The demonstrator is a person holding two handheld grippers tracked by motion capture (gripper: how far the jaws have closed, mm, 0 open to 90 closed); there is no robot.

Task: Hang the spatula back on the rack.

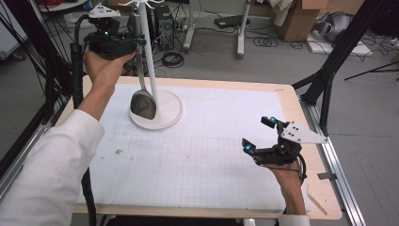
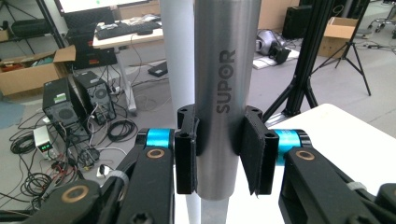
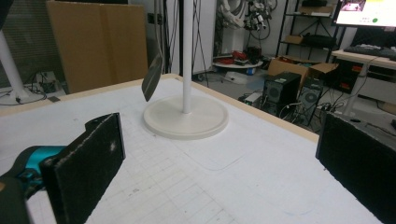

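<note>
A steel ladle (image 1: 142, 101) hangs beside the white stand's pole (image 1: 149, 56), its bowl just above the round base (image 1: 164, 117). My left gripper (image 1: 136, 41) is raised high at the back left and shut on the ladle's handle (image 2: 223, 98), which is marked SUPOR; both pads press its sides. The white pole (image 2: 177, 51) stands right behind the handle. My right gripper (image 1: 258, 134) rests low over the table's right side, open, with nothing between its pads (image 3: 88, 163). From there the ladle bowl (image 3: 152, 77) and the stand's base (image 3: 186, 119) lie ahead.
The white gridded mat (image 1: 197, 155) covers the wooden table (image 1: 287, 94). Hooks (image 1: 141, 4) top the stand. Black frame posts (image 1: 329, 70) rise at the right edge, a cable bundle (image 1: 77, 66) at the left. Computers, boxes and cords sit on the floor beyond.
</note>
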